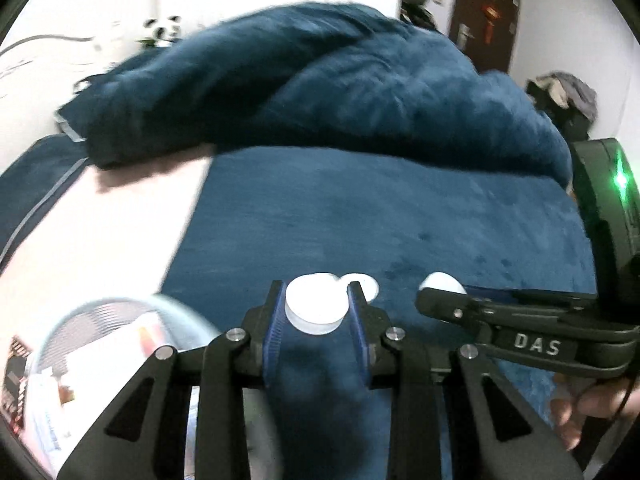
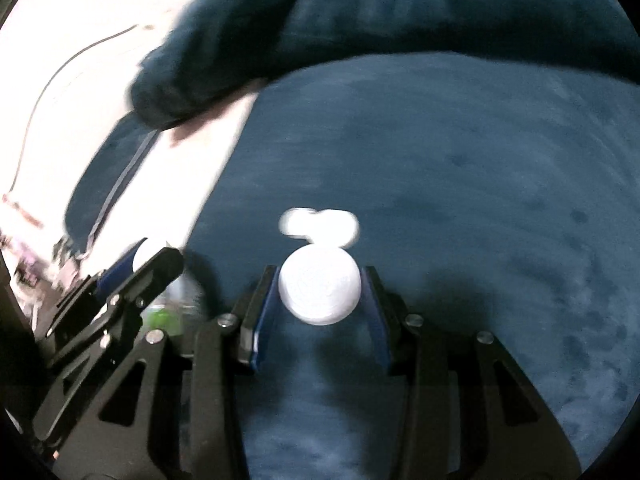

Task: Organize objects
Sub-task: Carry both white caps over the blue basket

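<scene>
My left gripper [image 1: 316, 300] is shut on a white round disc [image 1: 315, 306] and holds it over the dark blue bed cover [image 1: 380, 216]. My right gripper [image 2: 320, 286] is shut on a second white round disc [image 2: 320, 290]; it also shows at the right of the left wrist view [image 1: 444, 290]. More white discs [image 2: 320, 226] lie blurred on the cover just beyond the held one; one [image 1: 366, 282] peeks out behind the left gripper's right finger. The left gripper shows at the lower left of the right wrist view [image 2: 160, 264].
A heaped dark blue blanket [image 1: 320, 80] fills the far side of the bed. A clear round container [image 1: 100, 360] with packets inside sits at the lower left. A pale sheet [image 1: 100, 232] runs along the left. A brown door [image 1: 486, 12] stands at the back right.
</scene>
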